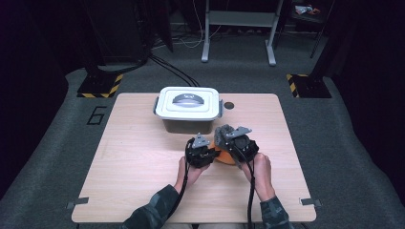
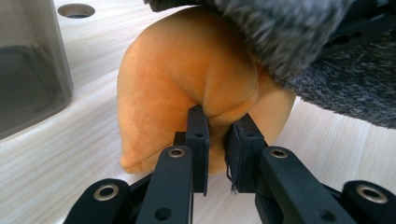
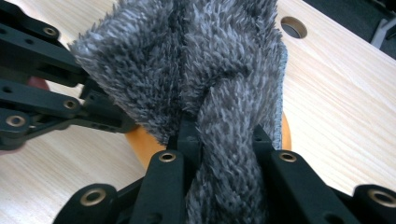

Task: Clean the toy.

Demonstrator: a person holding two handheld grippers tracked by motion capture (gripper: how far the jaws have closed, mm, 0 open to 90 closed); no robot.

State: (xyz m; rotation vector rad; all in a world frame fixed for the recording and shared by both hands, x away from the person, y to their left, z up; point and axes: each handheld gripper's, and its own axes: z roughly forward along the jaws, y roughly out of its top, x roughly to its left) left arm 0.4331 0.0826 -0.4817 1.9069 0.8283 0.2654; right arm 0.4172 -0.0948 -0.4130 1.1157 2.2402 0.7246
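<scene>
Pinched between the black jaws of the left gripper is a fold of an orange plush toy; the pads are pressed into the soft fabric with only a narrow strip of it between them, so the tool is closed on the toy; in the high view the left gripper is seen just at 9 o'clock of the toy, which rests on the wooden table near its middle, a little toward 5 o'clock. A grey fuzzy cloth is clamped by the right gripper; a thick twist of the pile is squeezed between its jaws and is bunched above them; the cloth is held over the toy, at its 12 o'clock in the high view, and is draped on it, as is shown in the left gripper view, where grey pile lies across the top of the orange plush. The right gripper is held just beside the left one, at its 3 o'clock; each is carried by a hand coming from 6 o'clock. A lidded plastic box stands at 12 o'clock of both grippers, near them but apart; a round hole is set in the table just at 3 o'clock of the box.
</scene>
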